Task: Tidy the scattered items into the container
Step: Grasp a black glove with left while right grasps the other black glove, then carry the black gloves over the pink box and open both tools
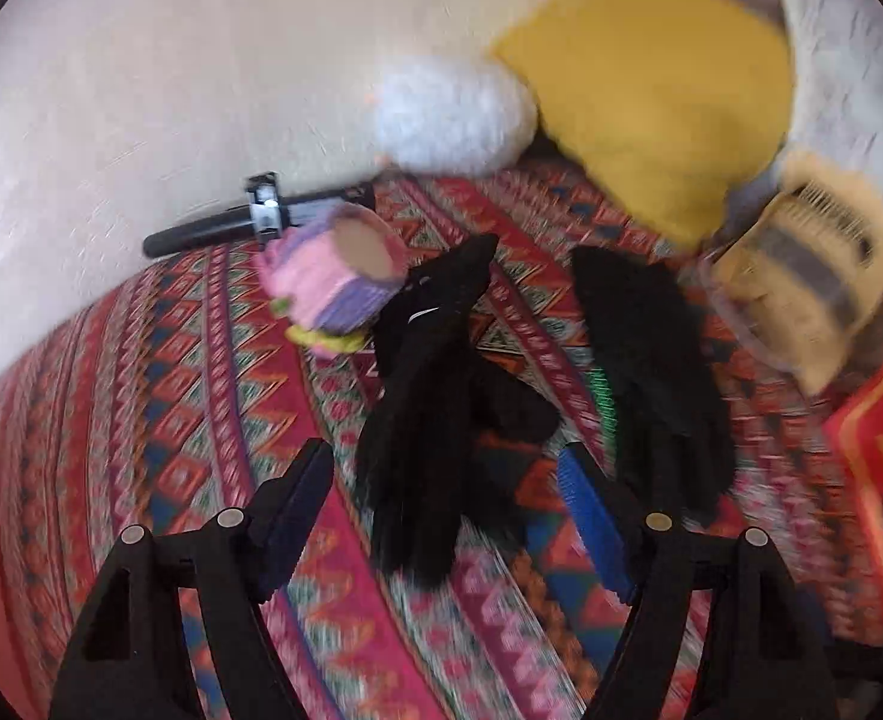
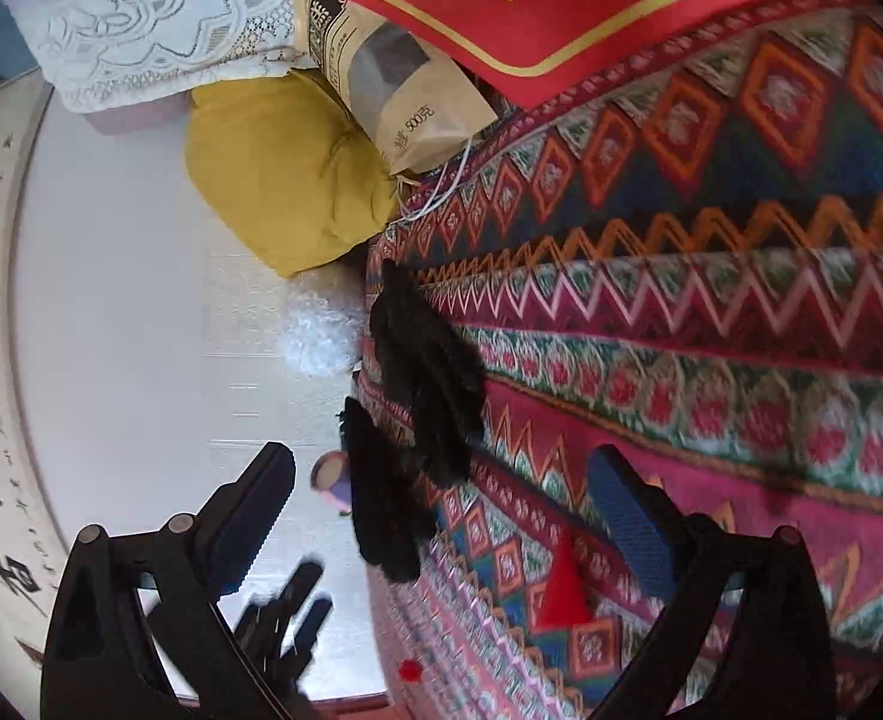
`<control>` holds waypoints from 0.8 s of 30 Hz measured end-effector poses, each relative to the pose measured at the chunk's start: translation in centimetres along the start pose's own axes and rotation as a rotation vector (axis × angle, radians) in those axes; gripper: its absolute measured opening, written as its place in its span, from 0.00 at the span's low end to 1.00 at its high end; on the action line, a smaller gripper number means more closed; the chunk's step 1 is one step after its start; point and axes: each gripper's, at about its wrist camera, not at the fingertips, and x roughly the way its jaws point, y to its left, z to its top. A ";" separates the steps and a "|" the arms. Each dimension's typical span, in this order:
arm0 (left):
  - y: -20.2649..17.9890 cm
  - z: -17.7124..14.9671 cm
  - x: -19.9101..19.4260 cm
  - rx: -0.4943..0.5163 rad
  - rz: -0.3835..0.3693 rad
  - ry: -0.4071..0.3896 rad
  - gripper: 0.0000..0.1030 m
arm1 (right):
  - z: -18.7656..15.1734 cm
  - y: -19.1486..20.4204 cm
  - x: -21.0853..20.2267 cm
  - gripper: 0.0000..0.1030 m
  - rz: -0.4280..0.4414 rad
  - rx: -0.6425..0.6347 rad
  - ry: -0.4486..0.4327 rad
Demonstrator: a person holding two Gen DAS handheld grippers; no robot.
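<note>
Two black gloves lie on the patterned cloth (image 1: 201,396): one (image 1: 435,396) in the middle, the other (image 1: 651,372) to its right. My left gripper (image 1: 441,516) hovers open over the cloth, with the finger end of the middle glove lying between its pads, untouched. A pink and purple knitted piece (image 1: 333,282) sits behind that glove. In the right wrist view, which is rolled sideways, both gloves (image 2: 429,372) (image 2: 381,498) show ahead of my right gripper (image 2: 441,510). It stands wide open and holds nothing.
A black handle-shaped tool (image 1: 219,228), a white fluffy ball (image 1: 453,114) and a yellow cushion (image 1: 651,90) lie along the wall. At the right, a paper bag (image 1: 801,264) sits inside a clear rim (image 1: 735,324), next to a red box with gold print (image 1: 879,450).
</note>
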 end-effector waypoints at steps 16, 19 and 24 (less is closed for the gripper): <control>11.0 -8.3 -10.7 -0.231 -0.213 -0.123 0.07 | 0.6 8.3 17.4 0.14 -0.180 -0.632 0.259; 15.3 -12.5 -17.0 -0.314 -0.214 -0.200 0.07 | 0.2 10.7 13.8 0.14 -0.118 -0.652 0.240; 24.4 -19.9 -29.8 -0.446 -0.073 -0.395 0.07 | -3.9 17.4 3.9 0.14 0.021 -0.819 0.148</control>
